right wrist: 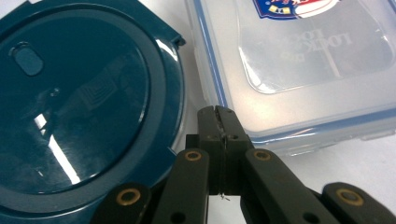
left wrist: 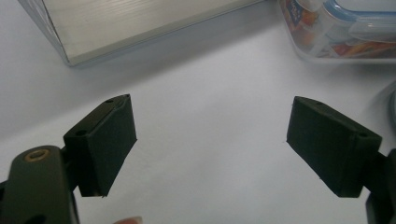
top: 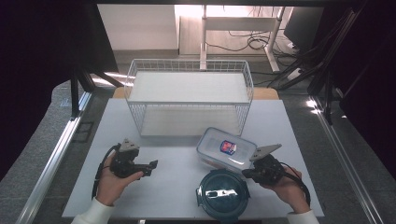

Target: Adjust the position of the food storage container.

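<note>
My right gripper (right wrist: 219, 114) sits at the lower right of the high view, its jaws pressed together on nothing, tips poking into the gap between the two containers. My left gripper (top: 152, 165) rests at the lower left, jaws spread wide and empty over bare counter (top: 177, 177).

Nearest me, at the bottom centre, lies the round dark blue lid (top: 222, 193) on its container; it looks glossy and stiff, so I judge it slippery from above and best taken by the rim or a side latch tab. Just beyond it, almost touching, sits the clear rectangular box (top: 226, 148) with a blue-sealed lid and a sticker. It seems rigid plastic, light unless full; I would grasp it across its short sides.

Farthest, in the upper middle, stands the white wire rack (top: 189, 98), its shelves bare.
</note>
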Motion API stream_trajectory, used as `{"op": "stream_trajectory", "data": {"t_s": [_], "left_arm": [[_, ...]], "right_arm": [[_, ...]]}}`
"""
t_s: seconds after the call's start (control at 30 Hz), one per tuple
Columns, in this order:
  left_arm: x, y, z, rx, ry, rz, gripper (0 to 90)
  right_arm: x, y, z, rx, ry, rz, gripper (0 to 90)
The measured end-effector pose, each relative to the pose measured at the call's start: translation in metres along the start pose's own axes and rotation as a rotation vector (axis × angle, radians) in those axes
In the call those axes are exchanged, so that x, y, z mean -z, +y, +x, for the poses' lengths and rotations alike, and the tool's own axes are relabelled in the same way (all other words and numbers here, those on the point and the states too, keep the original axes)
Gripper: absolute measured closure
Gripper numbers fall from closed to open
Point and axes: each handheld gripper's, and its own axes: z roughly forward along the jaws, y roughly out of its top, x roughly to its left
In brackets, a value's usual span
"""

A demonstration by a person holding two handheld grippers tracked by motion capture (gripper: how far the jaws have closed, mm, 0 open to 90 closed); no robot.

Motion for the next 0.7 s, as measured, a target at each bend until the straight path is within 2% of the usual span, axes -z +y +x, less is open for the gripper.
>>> {"op": "stream_trajectory", "data": {"t_s": [0.13,0.47,0.7], "left_arm": [[0.0000,0.0000,-0.0002,-0.001,0.001,0.000,15.1],[-0.0019,-0.0008,0.0006,-0.001,0.004,0.004,15.1],[-0.0012,-0.0007,0.0005,-0.002,0.003,0.003,15.0]], "right_arm": [[0.0014,-0.0018,-0.0027,-0.006,-0.028,-0.001,89.0],[-0.0044,-0.0004,-0.0001,0.017,-0.013,0.016,89.0],[-0.0019,-0.0025,-0.0045,-0.006,-0.048,0.006,89.0]]}}
